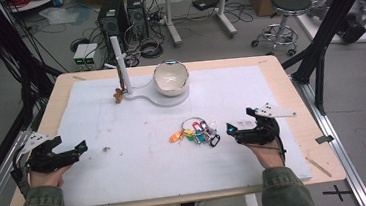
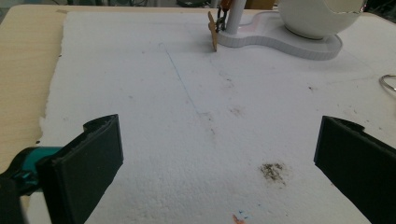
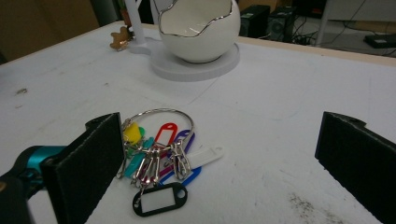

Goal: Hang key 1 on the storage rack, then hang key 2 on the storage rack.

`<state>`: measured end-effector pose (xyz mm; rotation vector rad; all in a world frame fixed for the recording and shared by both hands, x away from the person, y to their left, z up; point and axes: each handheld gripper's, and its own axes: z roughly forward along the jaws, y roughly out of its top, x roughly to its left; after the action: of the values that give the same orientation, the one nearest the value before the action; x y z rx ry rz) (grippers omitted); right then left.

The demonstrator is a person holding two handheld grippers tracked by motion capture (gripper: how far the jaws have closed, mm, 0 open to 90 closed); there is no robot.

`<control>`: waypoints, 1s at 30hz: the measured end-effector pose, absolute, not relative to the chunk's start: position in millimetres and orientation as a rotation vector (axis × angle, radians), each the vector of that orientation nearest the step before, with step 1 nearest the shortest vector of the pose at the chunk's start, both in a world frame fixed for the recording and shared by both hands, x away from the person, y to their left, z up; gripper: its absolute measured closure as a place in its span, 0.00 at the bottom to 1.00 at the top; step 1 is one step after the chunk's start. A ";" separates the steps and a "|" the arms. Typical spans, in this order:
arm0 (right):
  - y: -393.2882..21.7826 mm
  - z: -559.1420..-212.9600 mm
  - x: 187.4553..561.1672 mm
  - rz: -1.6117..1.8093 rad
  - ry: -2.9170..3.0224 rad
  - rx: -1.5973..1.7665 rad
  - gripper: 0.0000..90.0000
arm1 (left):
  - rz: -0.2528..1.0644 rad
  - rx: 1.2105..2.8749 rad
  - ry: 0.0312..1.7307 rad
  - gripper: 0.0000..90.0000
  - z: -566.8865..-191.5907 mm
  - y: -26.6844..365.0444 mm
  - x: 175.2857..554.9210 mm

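While one bunch of keys (image 1: 197, 132) and one egg-shaped bowl (image 1: 170, 77) sit on the counter (image 1: 293, 123), two grippers, left gripper (image 1: 80, 147) and right gripper (image 1: 232, 128), rest with fingers spread wide, holding nothing.

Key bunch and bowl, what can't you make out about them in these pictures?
- Key bunch: right gripper view, its left side sits behind the near jaw; tag labels too small to read.
- Key bunch ring: left gripper view, cut off by the right edge.
- Bowl: left gripper view, top cut off; inside unseen.

Bunch of coloured key tags (image 1: 196, 133) on a wire ring, flat on white mat (image 1: 125, 153).
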<state>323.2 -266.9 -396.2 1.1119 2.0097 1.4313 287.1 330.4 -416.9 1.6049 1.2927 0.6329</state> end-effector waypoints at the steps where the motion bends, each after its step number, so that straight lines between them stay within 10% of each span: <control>1: -265.0 -396.6 324.1 1.429 2.020 1.105 0.01 | 0.632 1.602 1.293 0.02 -417.0 330.4 287.0; 30: -226.1 -403.3 329.8 1.394 2.200 1.023 0.01 | 0.636 1.604 1.286 0.02 -418.0 331.2 285.1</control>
<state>329.8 -226.1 -403.3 1.0227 2.1999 1.3936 285.1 331.2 -418.0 1.6039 1.2858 0.6363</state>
